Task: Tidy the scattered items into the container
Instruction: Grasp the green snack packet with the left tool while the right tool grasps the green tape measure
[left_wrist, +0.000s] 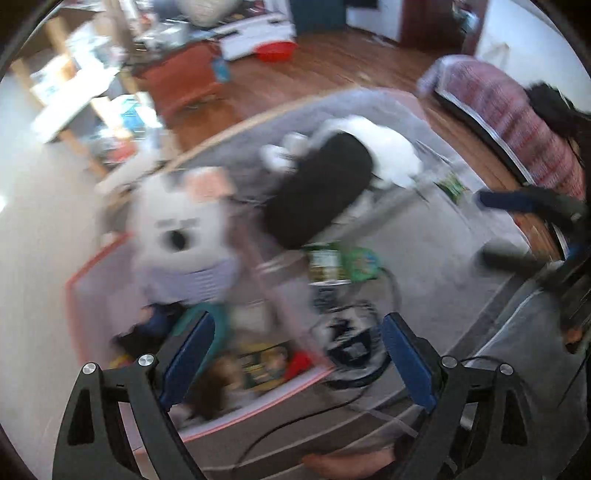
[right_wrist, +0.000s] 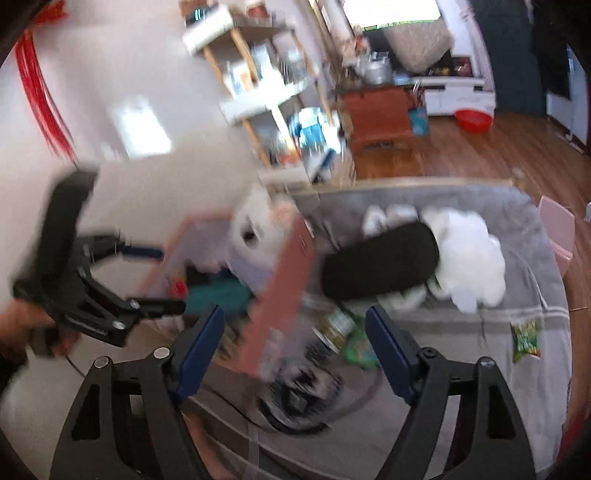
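Observation:
A pink box (left_wrist: 96, 262) stands on a grey mat (left_wrist: 424, 240) with a white plush toy (left_wrist: 173, 229), a teal thing and a picture book inside. My left gripper (left_wrist: 295, 358) hovers open over the box's near corner, holding nothing. Beside the box lie a black cushion (left_wrist: 317, 188), a white fluffy toy (left_wrist: 384, 147), a green tin (left_wrist: 327, 264), a green packet (left_wrist: 362, 262) and a black-and-white gadget (left_wrist: 351, 343) with a cable. My right gripper (right_wrist: 295, 350) is open and empty above the tin (right_wrist: 336, 325), by the box wall (right_wrist: 280, 288). The left gripper (right_wrist: 166, 278) shows at the left there.
Another green packet (right_wrist: 524, 339) lies on the mat's right side. A wooden shelf (right_wrist: 258, 92), a brown cabinet (right_wrist: 380, 110) and a red basin (right_wrist: 474, 120) stand behind on the wooden floor. A striped mattress (left_wrist: 517, 122) is at the right. A bare foot (left_wrist: 343, 461) is near me.

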